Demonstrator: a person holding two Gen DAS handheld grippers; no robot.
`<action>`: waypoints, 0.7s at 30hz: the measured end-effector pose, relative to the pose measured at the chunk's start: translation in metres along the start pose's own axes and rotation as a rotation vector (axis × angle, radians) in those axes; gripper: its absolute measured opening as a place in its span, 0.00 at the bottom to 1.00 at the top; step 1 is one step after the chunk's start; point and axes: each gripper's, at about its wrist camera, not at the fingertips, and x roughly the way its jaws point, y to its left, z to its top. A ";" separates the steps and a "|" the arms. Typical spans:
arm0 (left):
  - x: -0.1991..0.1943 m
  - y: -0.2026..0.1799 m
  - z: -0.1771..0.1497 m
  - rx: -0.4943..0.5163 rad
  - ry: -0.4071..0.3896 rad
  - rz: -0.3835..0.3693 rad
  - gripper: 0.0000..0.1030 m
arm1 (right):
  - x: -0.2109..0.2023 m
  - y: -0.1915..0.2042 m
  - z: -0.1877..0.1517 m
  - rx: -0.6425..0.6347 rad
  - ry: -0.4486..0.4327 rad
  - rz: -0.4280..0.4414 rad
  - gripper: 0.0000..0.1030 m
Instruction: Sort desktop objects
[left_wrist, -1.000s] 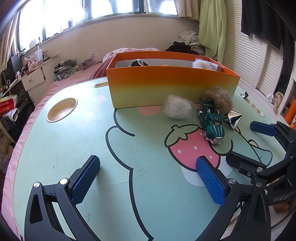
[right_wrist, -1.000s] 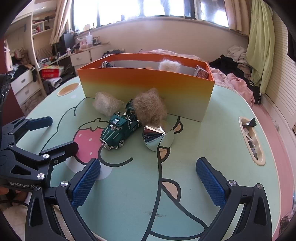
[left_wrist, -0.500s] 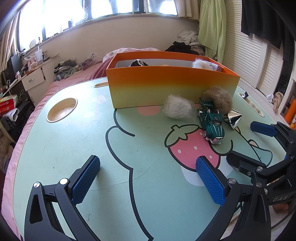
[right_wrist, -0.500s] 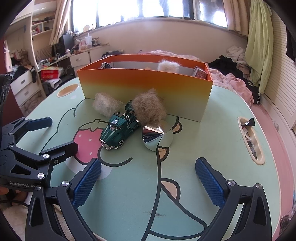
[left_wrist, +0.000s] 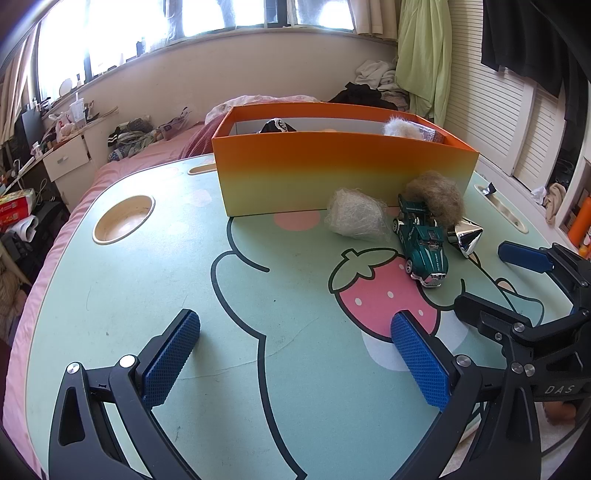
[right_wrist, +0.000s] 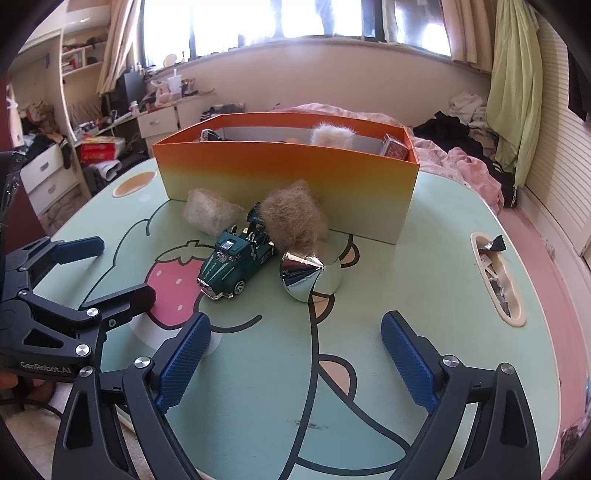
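Nearest the cameras, the left tool (left_wrist: 295, 354) is hovering over the mint-green bench (left_wrist: 110, 295) with its 2 blue pads spread wide and nothing between them. The right tool (right_wrist: 295, 358) is sitting beside it, also spread and empty; its jaws have just been closing a little, with only bare bench between them. In each wrist view the other tool is showing at the edge of the frame.

Farther on, past the printed strawberry (left_wrist: 384, 295), 4 loose things are clustering together. The green toy truck (right_wrist: 236, 264) is pointing its chrome grille toward the tools. Just beside its cab, a shiny silver cone (right_wrist: 308, 275) is lying on its side. A brown fluffy ball (right_wrist: 293, 219) is sitting right behind both, partly covering the truck's rear. A pale, wrapped lump (right_wrist: 210, 214) is resting to the truck's other side.

Directly behind this cluster, the orange-to-yellow box (right_wrist: 288, 177) is standing close against the fluffy ball and the lump. Over its wall a white fluffy thing (right_wrist: 330, 134) and a small patterned packet (right_wrist: 395, 147) are peeking out.

A round cup recess (left_wrist: 123, 218) and a slot holding wrappers (right_wrist: 495, 277) are lying toward the bench's edges. Beyond, a pink bed (right_wrist: 458, 158) with heaped clothes is filling the background.
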 end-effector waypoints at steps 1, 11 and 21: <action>0.000 0.000 0.000 0.000 0.000 0.000 1.00 | 0.000 0.000 0.000 -0.001 -0.002 0.000 0.87; 0.000 0.000 0.000 0.000 -0.001 0.000 1.00 | -0.006 -0.001 -0.004 0.031 -0.047 0.045 0.73; 0.000 0.000 0.000 0.000 -0.002 0.001 1.00 | -0.016 -0.029 0.010 0.149 -0.106 0.026 0.73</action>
